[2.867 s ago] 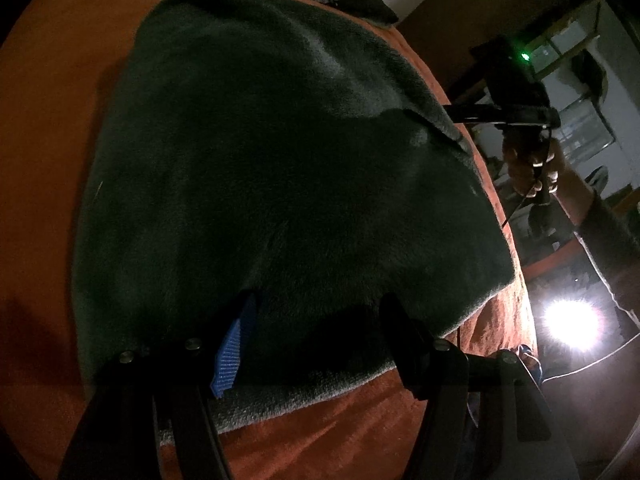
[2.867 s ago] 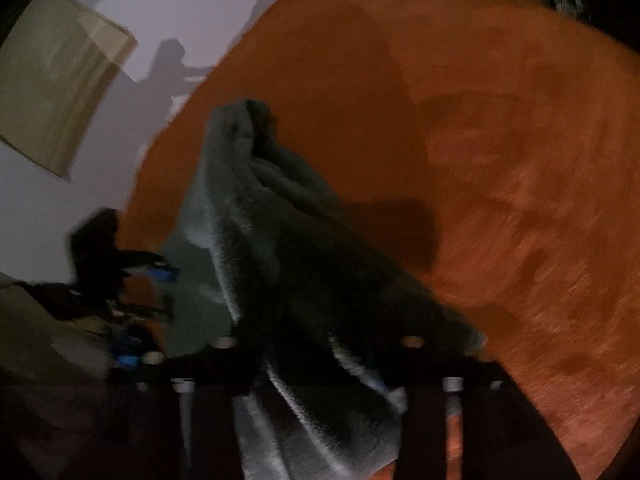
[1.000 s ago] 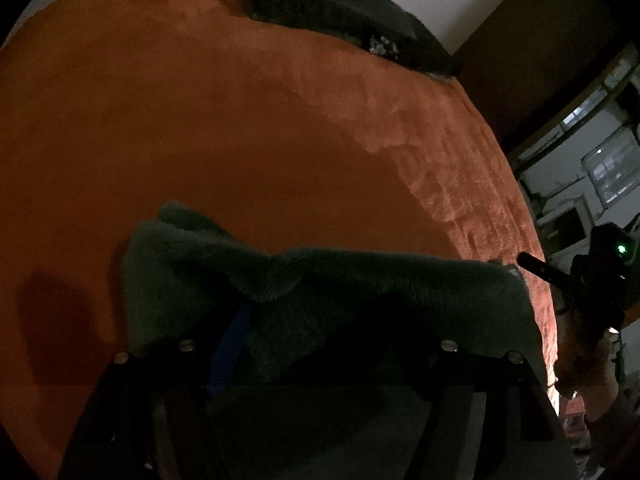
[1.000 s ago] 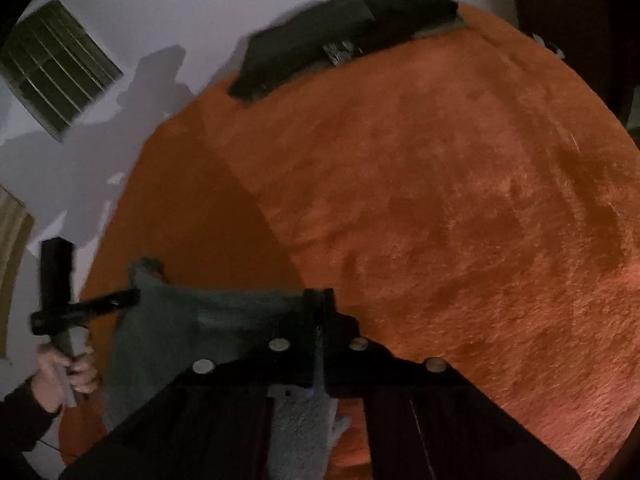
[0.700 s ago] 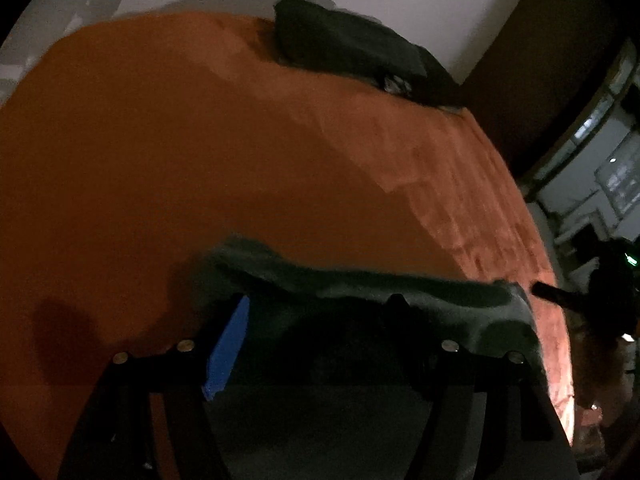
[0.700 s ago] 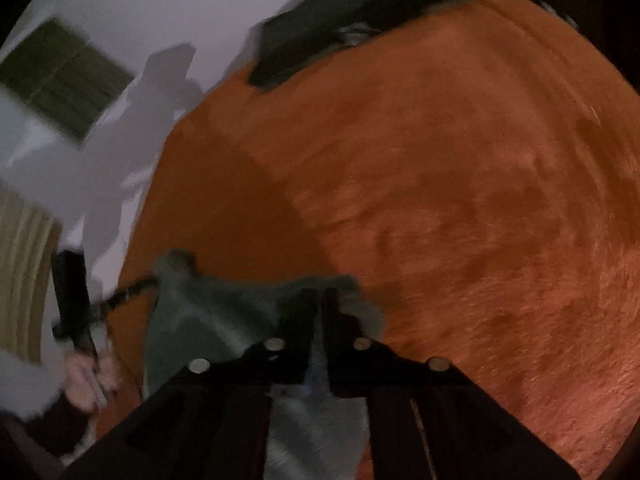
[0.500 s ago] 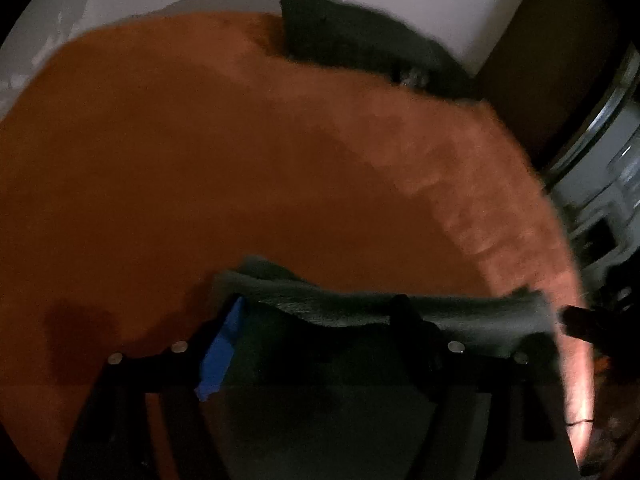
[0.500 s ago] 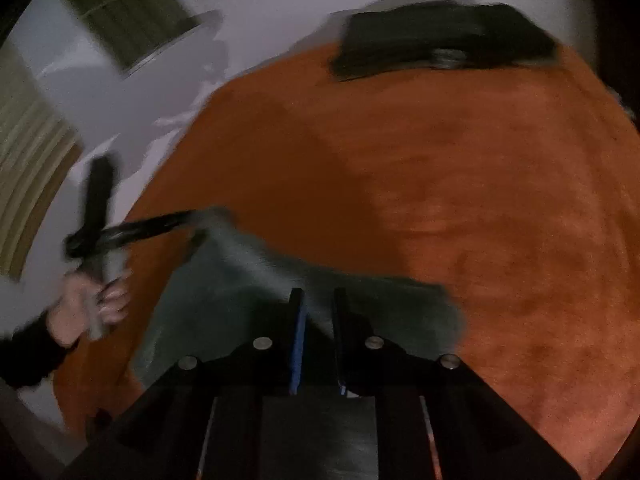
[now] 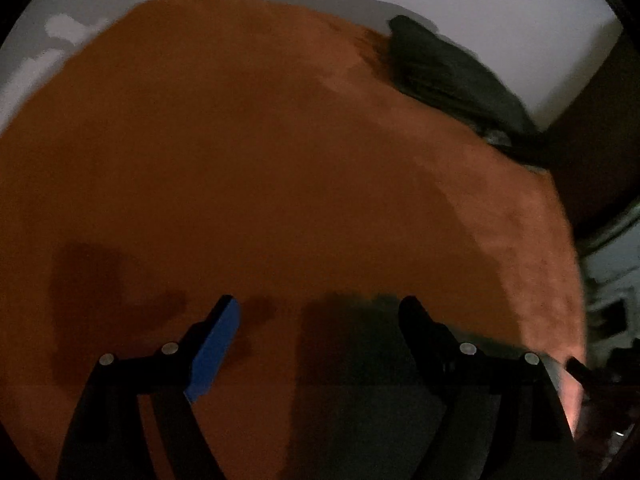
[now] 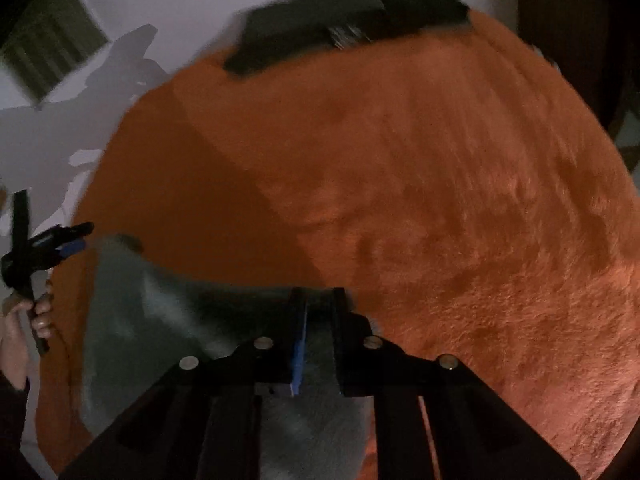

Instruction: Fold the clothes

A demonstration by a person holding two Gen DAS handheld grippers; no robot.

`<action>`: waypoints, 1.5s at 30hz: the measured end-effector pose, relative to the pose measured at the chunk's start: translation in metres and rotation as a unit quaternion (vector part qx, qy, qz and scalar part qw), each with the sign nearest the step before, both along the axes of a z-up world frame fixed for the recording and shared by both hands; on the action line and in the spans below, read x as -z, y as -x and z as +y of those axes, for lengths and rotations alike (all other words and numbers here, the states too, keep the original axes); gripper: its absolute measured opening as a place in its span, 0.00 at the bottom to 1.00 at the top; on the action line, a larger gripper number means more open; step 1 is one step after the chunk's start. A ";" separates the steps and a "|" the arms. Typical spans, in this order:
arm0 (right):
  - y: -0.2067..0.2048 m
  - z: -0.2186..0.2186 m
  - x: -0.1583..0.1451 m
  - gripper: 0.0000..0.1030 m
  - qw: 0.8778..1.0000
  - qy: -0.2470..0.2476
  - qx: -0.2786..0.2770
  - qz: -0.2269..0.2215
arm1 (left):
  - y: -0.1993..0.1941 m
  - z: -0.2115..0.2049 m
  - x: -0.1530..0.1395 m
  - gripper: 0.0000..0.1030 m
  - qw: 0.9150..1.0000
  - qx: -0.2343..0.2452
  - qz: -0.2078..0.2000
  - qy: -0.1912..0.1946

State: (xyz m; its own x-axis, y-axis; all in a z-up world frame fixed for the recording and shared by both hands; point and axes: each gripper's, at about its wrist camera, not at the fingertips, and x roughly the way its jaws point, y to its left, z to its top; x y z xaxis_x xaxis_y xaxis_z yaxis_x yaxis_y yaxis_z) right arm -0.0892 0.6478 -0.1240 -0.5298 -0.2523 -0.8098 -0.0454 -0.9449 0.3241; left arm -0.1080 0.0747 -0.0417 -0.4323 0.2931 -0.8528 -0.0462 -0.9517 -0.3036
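- Dark grey-green fleece garment [image 10: 168, 320] lies folded at near edge of orange plush bed cover [image 10: 440, 220], directly under both tools; in left wrist view only a dim dark patch of it [image 9: 360, 344] shows betw. the fingers.
- Left hand-held gripper [image 9: 316, 320]: jaws wide & opening, nothing pressed betw. them; blue pad [image 9: 214, 348] hangs clear above the cover.
- Right hand-held gripper [image 10: 318, 312]: jaws nearly together w/ a narrow gap, fleece right below; whether the pads pinch a fold can't be told — too dark.
- Handling, by the look: thick, soft, floppy pile; prob. light, non-slip, not fragile. Best taken at corners or along a folded edge, both layers pinched.
- Seen from right wrist: the person's left hand [image 10: 24, 320] grips its tool at garment's far-left corner.
- Surface: fuzzy, grippy, likely drags on cloth.
- Room: dim, pale wall behind; dark folded stack [image 10: 344, 24] at far edge.
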 end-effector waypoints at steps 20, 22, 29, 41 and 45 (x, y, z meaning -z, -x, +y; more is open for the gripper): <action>-0.036 -0.081 0.043 0.00 0.997 -0.063 -0.013 0.043 | -0.118 0.094 0.045 0.90 0.981 0.142 0.074 0.110; -0.037 -0.078 0.038 0.00 0.997 -0.062 -0.009 0.040 | -0.115 0.068 0.049 0.93 0.988 0.117 0.044 0.086; -0.048 -0.075 0.008 0.06 0.997 -0.059 0.020 0.033 | -0.135 0.034 0.020 0.93 0.995 0.093 0.006 0.020; -0.091 -0.095 0.033 0.05 0.998 -0.028 -0.059 -0.019 | -0.173 0.033 0.076 0.93 0.981 0.145 -0.085 0.094; -0.094 -0.055 0.037 0.04 0.998 -0.025 -0.045 -0.035 | -0.156 -0.007 0.073 0.93 0.986 0.117 -0.109 0.045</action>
